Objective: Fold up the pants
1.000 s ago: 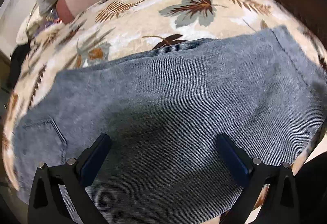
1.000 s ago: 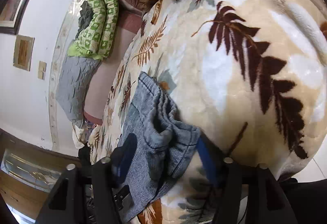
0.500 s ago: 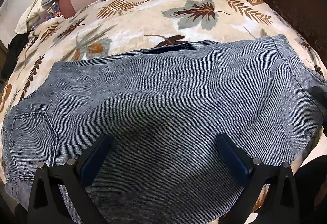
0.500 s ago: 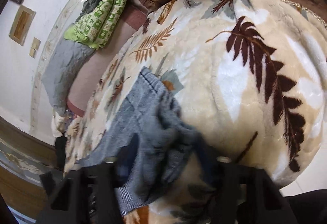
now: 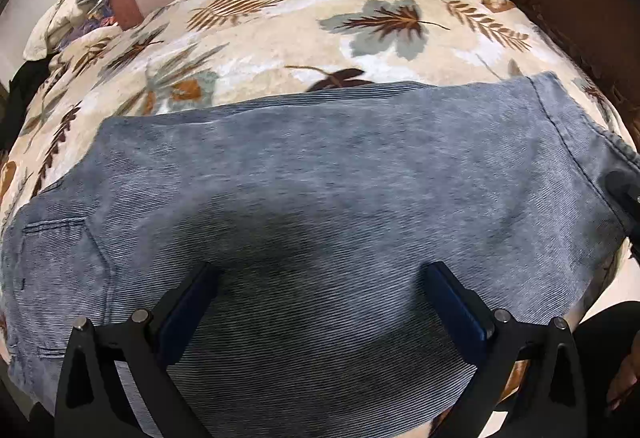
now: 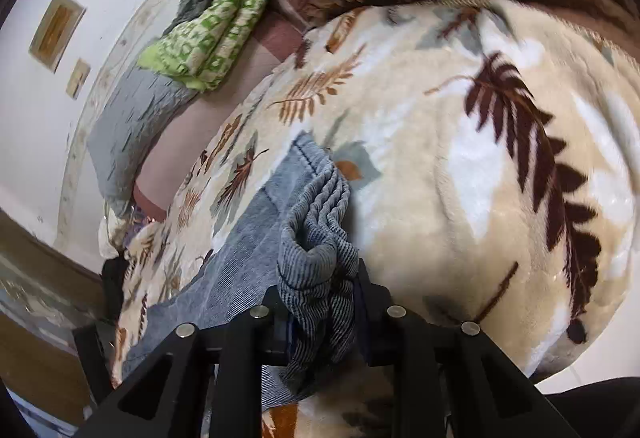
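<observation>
Since a second ago the right gripper (image 6: 320,302) has pinched in from wide apart, and its fingers are closing on a bunched hem of the pants (image 5: 340,198), with gathered denim folds crowding between the pads. That end has lifted slightly off the blanket (image 6: 460,158). The left gripper (image 5: 320,302) has hardly shifted: its fingers stand wide, hovering over the flat middle of the pants and holding nothing, cloth beneath them, a back pocket off to their left.

The pants lie spread across the blanket on the bed, one end flat ahead of the left fingers, the other gathered in the right ones.

Risks, as I judge them: the right fingers grip a thick wad, so layers could slip out unevenly when the end is carried over, leaving a crooked fold. With the left fingers not pinning anything, the whole garment could drag across the plush blanket instead of folding.
</observation>
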A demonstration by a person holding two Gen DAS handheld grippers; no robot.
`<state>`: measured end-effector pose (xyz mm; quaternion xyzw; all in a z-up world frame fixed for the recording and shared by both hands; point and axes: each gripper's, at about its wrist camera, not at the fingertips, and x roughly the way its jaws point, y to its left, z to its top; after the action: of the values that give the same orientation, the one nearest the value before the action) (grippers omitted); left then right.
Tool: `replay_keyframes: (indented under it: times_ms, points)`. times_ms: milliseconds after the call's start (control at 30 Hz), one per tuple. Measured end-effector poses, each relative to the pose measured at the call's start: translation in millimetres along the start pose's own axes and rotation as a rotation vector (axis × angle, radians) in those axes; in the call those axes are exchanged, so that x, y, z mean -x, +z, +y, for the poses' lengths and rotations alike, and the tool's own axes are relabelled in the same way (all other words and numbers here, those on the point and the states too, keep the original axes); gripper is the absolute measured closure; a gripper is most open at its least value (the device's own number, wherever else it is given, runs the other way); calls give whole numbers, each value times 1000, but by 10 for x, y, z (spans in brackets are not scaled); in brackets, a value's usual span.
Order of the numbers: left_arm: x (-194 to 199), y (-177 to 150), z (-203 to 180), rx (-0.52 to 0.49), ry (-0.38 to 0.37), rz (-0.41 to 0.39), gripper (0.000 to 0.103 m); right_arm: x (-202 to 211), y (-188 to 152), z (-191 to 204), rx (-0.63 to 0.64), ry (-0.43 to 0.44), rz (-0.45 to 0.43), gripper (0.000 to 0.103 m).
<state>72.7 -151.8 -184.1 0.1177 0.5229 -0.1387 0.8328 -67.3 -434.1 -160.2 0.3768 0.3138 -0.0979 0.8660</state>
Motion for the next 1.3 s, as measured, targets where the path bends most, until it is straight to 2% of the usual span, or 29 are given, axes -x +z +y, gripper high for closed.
replay_keyframes:
  times_ms: [300,500,633,767,1000,1067,1233,1300]
  points:
    - [111,-27,882,211,74,13,0,-23,-87,748,268,-50,-12,79]
    - [114,-146,1391,353,41,25,0,-123,-392,1358,479,-50,24,79]
    - [194,-194,1513,374,27,4,0,-209,-689,1700,593,-26,71,79]
    - [233,-229,1570,374,15,-6,0,-281,-1001,1851,642,19,140,79]
    - [285,-225,1653,386,-8,-16,0,-535,-1458,1864,715,24,252,79]
    - [287,-207,1663,397,-19,-10,0,-545,-1476,1830,716,35,242,79]
    - [319,-89,1506,354,-14,-25,0,-532,-1474,1811,702,78,250,69]
    - [325,-23,1413,322,-13,-30,0,-505,-1505,1816,711,98,252,61]
